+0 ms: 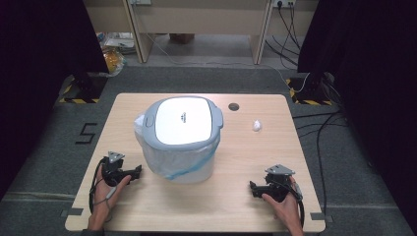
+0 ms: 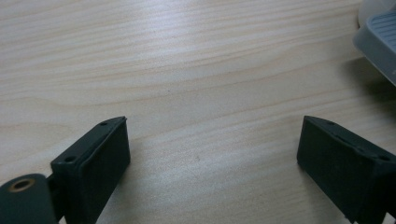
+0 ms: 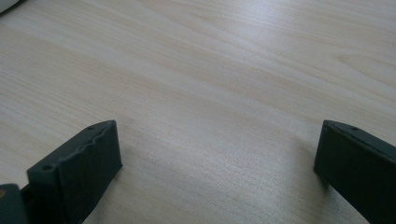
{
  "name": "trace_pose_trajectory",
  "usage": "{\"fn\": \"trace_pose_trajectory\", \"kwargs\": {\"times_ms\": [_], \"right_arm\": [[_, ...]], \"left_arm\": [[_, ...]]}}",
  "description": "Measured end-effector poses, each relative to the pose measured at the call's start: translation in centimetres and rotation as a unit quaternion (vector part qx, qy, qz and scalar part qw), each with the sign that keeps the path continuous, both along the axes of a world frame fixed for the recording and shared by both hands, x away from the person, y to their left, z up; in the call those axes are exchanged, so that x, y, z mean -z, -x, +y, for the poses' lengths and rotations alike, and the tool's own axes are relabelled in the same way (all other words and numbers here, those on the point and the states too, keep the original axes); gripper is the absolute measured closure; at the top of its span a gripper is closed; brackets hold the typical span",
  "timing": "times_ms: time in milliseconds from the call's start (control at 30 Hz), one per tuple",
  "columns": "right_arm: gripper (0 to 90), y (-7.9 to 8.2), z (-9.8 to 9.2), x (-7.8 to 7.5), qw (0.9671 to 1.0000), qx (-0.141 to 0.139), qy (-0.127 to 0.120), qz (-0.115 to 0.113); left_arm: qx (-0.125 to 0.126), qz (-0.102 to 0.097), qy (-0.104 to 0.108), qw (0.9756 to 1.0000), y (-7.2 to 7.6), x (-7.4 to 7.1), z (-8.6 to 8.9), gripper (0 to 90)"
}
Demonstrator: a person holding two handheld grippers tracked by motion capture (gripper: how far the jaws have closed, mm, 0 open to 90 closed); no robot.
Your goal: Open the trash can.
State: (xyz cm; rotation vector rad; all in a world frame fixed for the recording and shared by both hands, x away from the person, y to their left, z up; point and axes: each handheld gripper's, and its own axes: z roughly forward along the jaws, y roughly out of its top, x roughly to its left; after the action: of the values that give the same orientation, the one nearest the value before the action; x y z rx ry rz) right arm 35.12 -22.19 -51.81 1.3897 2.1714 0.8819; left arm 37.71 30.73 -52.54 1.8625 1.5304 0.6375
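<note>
A white bin (image 1: pixel 179 142) with a grey-rimmed lid and a clear liner bag edged in blue stands in the middle of the wooden table (image 1: pixel 246 147). A small crumpled white paper ball (image 1: pixel 256 125) lies to its right, farther back. My left gripper (image 1: pixel 138 170) rests near the front left, pointing at the bin, jaws wide apart over bare wood (image 2: pixel 210 154). A corner of the bin (image 2: pixel 378 37) shows at the upper right of the left gripper view. My right gripper (image 1: pixel 252 187) lies at the front right, open with nothing between the jaws (image 3: pixel 217 163).
A round cable hole (image 1: pixel 233 106) sits in the table behind the bin. Black curtains hang on both sides, with stands and cables (image 1: pixel 314 123) on the floor to the right. A cabinet (image 1: pixel 196 24) stands beyond the table.
</note>
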Motion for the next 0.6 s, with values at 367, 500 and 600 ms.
{"fn": "trace_pose_trajectory", "kwargs": {"times_ms": [367, 500, 600], "right_arm": [[15.8, 0.2, 0.3, -0.9, 0.9994, -0.014, -0.01, -0.029], [15.3, -0.1, 0.3, -1.5, 0.999, -0.009, -0.018, -0.039], [15.5, -0.6, 0.1, -1.9, 0.999, -0.002, -0.015, -0.041]], "left_arm": [[-0.002, -0.001, 0.002, 1.0, 0.0, 0.0, 0.0, 8.4], [-0.002, -0.001, 0.001, 1.0, 0.0, 0.0, 0.0, 8.4], [-0.002, -0.001, 0.002, 1.0, 0.0, 0.0, 0.0, 8.4]]}}
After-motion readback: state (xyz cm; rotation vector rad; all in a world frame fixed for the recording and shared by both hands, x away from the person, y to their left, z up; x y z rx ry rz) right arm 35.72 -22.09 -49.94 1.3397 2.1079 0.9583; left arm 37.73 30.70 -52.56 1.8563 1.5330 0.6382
